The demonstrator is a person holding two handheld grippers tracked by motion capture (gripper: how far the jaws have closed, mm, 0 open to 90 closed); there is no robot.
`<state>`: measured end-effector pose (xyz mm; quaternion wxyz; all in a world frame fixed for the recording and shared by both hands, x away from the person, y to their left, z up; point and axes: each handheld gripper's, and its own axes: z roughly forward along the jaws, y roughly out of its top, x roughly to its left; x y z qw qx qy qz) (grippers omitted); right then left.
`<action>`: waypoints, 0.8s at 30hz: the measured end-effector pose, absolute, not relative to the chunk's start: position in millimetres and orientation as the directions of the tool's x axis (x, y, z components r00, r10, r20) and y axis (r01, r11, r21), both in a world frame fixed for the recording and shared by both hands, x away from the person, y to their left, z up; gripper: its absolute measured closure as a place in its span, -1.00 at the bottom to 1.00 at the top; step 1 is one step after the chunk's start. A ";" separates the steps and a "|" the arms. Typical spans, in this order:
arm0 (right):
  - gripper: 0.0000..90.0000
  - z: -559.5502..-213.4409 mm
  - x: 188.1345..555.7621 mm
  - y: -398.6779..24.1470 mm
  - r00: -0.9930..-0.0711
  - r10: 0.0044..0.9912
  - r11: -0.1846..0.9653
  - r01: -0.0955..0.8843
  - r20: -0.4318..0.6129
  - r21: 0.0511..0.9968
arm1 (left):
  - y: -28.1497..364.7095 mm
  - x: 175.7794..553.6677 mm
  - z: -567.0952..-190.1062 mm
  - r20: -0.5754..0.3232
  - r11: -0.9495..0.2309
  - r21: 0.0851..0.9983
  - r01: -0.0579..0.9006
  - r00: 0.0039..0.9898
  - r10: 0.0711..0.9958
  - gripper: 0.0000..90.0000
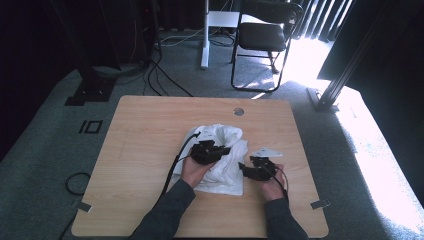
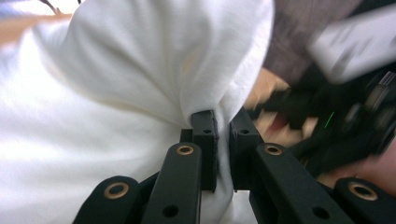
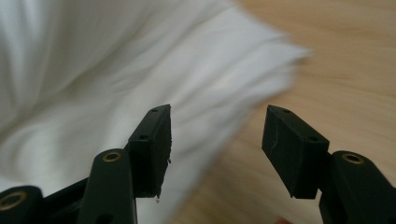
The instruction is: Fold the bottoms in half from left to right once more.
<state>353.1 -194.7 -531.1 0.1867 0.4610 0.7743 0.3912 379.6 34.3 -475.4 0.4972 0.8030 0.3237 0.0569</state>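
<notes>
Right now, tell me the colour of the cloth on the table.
White. The cloth shows best in the left gripper view.

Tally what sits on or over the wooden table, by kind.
White cloth: 1, bunched on the wooden table.
Black grippers: 2, the left gripper shut on the cloth, the right gripper open beside it.
Total: 3

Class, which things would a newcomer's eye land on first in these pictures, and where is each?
A crumpled white cloth lies mid-table on the wooden table. The left gripper pinches a fold of it, jaws shut. The right gripper stands open beside the cloth's edge, nothing between its jaws.
</notes>
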 end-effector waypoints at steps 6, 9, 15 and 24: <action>-0.15 -507.9 349.5 -234.3 -0.412 0.900 0.115 0.541 0.143 0.833 | 17.6 381.7 -514.2 -0.195 -0.379 0.790 0.481 0.785 0.588 0.90; -0.22 -492.4 350.0 -230.9 -0.442 0.882 0.091 0.502 0.165 0.860 | 12.2 380.1 -525.0 -0.165 -0.414 0.780 0.470 0.792 0.588 0.89; -0.25 -476.2 361.2 -205.9 -0.512 0.839 0.084 0.461 0.187 0.883 | 11.4 378.7 -525.0 -0.159 -0.413 0.783 0.466 0.790 0.592 0.88; 0.46 -494.9 390.4 -175.0 -0.508 0.853 0.196 0.531 0.124 0.825 | 17.9 375.6 -515.3 -0.199 -0.385 0.791 0.475 0.795 0.573 0.74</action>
